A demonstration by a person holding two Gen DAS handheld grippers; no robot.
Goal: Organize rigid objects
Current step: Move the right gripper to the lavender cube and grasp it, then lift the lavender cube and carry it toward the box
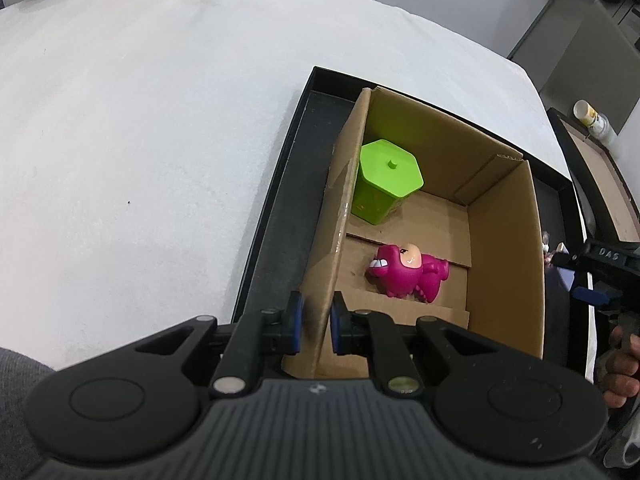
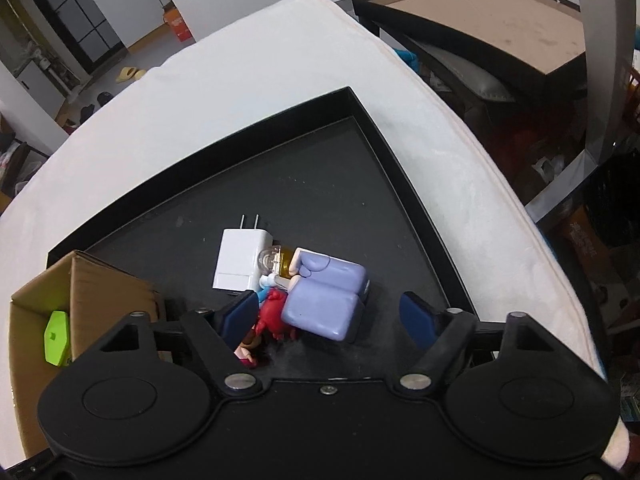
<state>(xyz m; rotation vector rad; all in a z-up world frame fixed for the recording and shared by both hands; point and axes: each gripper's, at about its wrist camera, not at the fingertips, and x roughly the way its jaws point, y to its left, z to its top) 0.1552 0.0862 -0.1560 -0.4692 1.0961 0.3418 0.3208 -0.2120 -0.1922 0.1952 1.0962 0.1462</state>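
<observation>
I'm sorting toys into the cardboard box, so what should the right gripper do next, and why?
Probably close the right gripper on the lavender toy: it lies between the open blue pads in the black tray, untouched. The left gripper already pinches the cardboard box wall, steadying it.

Both views are bright under even, diffuse overhead light. The white cloth-covered desk (image 1: 140,128) ahead of the left tool (image 1: 316,326) is nearly washed out. Shadows are soft: a faint one under the purple blocky toy (image 2: 324,300) between the right tool's (image 2: 332,320) fingers. Fisheye bending curves the shallow black tray's (image 2: 404,184) rim, and detail softens towards the corners.
</observation>
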